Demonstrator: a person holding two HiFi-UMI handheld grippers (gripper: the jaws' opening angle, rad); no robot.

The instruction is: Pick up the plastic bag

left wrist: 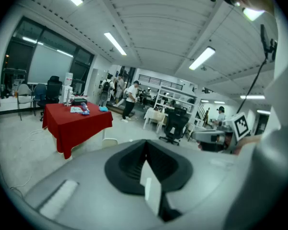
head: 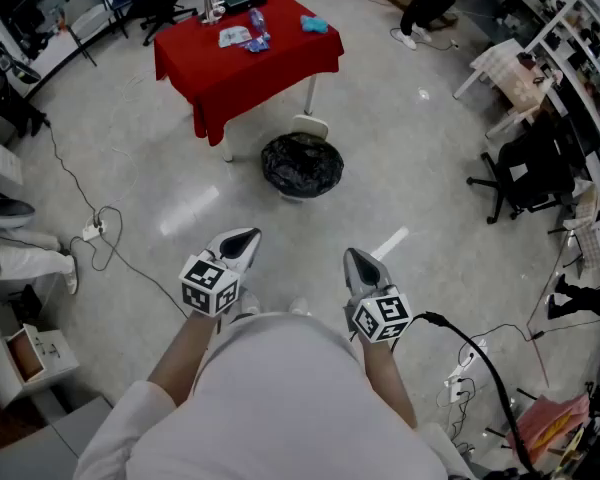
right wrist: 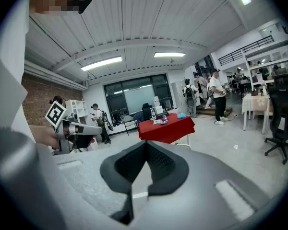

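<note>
Head view: we are standing on the pale workshop floor point(head: 160, 168) and holding the left gripper point(head: 242, 238) and the right gripper point(head: 356, 260) out in front of us, side by side and apart, both tipping slightly downward. In the left gripper view and the right gripper view alike, the dark jaws are pressing together with nothing between them, so we are carrying nothing in either tool. The black plastic bag point(head: 301, 165) is sitting on the floor ahead of us, well apart from both grippers, with its mouth gaping upward and a sliver of white showing under its near edge. It is resting just in front of the red-draped table point(head: 242, 73), near the white table leg point(head: 309, 96). On the red cloth a clear packet point(head: 234, 36) and a turquoise object point(head: 315, 24) are lying apart from each other. A black cable point(head: 480, 358) is trailing from the right gripper down toward the floor at our right. A black office chair point(head: 525, 173) is standing by the shelving on the right, and a person in dark trousers point(head: 425, 3) is walking beyond the table.
</note>
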